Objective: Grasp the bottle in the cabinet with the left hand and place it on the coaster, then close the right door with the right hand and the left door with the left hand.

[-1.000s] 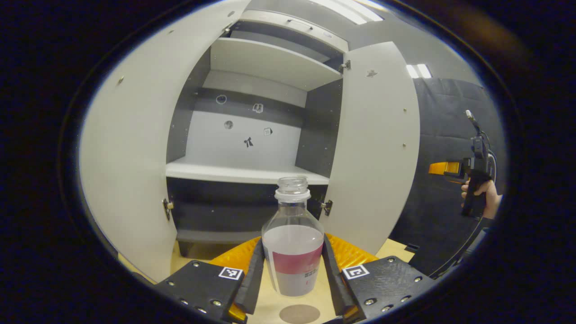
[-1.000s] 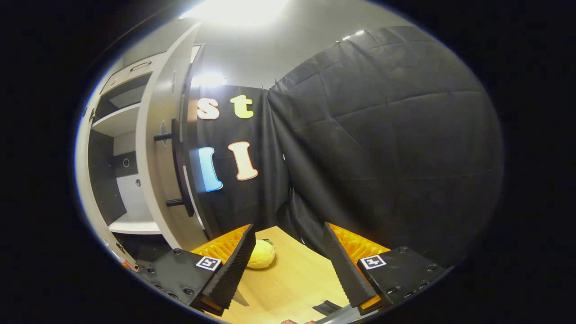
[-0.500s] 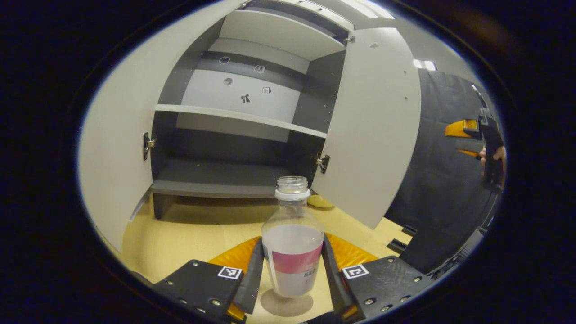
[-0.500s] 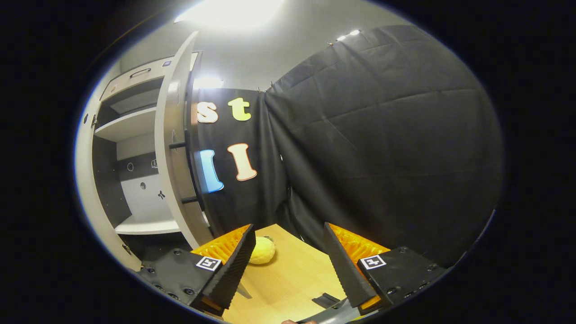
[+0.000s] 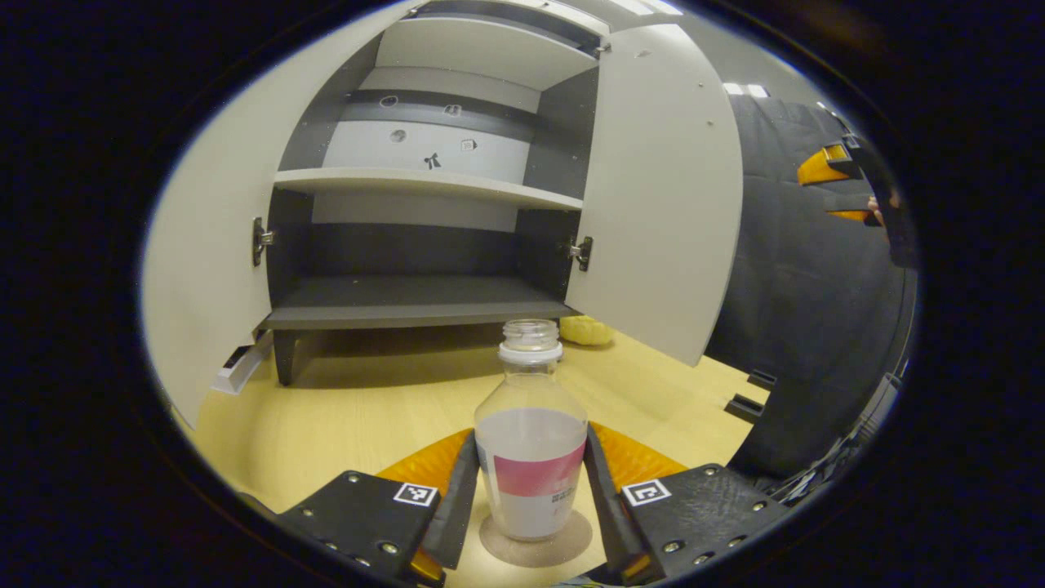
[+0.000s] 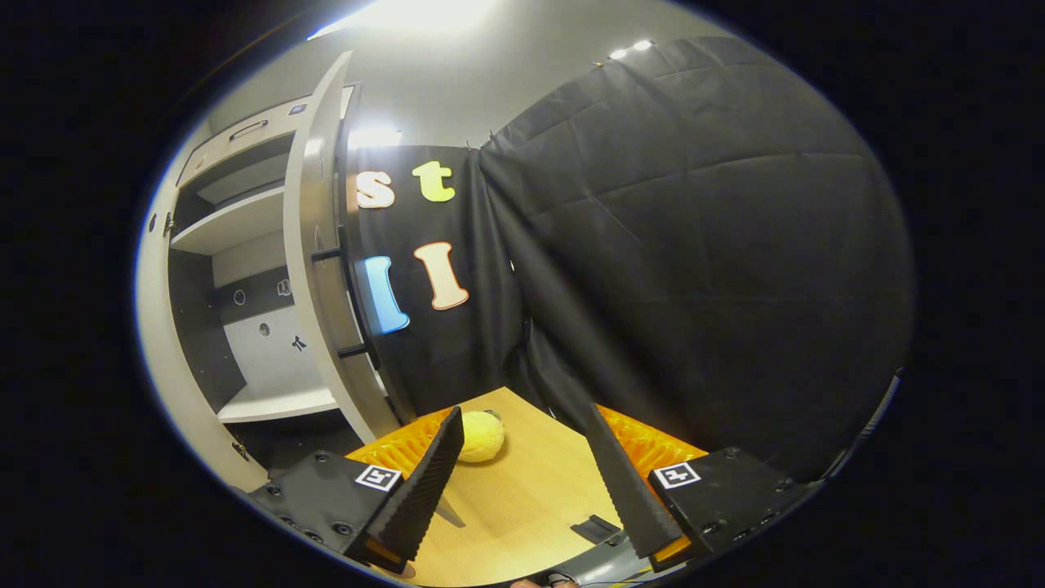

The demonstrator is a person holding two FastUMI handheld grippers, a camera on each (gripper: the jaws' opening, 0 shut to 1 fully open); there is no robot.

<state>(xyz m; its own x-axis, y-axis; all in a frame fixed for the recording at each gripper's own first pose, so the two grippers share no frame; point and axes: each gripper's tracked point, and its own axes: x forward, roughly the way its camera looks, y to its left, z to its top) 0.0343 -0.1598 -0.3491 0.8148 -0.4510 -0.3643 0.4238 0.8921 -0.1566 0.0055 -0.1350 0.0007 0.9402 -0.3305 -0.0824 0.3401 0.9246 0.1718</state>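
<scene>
In the left gripper view, the bottle [image 5: 531, 433] is the landmark: clear, uncapped, upright, with a white neck ring and a band of label that is white above, pink across the middle and white below. There is small dark print on the label, too fine to read. The left gripper [image 5: 531, 490] has both fingers pressed against the bottle's sides at label height, so it grips the bottle at a narrow opening. The bottle's base sits over the round brownish coaster [image 5: 563, 543] on the wooden table [image 5: 367, 408]; whether it rests on it or hangs just above, I cannot tell. Behind the bottle stands the cabinet [image 5: 424, 237], with the left door [image 5: 212, 245] swung out to the bottle's left and the right door [image 5: 661, 196] swung out to its right. Small dark stickers mark the cabinet's back panel, not legible. A yellow plush toy [image 5: 584, 331] lies on the table just behind the bottle, near the right door's lower edge. Far to the bottle's right, high up, the right gripper [image 5: 841, 184] shows with a hand around its handle.

In the right gripper view, the right gripper [image 6: 522, 482] stands wide open and holds nothing, above the table [image 6: 522, 506]. The yellow plush toy [image 6: 480, 435] lies beyond its left finger. The right door [image 6: 322, 269] stands open edge-on, with the cabinet [image 6: 237, 318] shelves behind it.
</scene>
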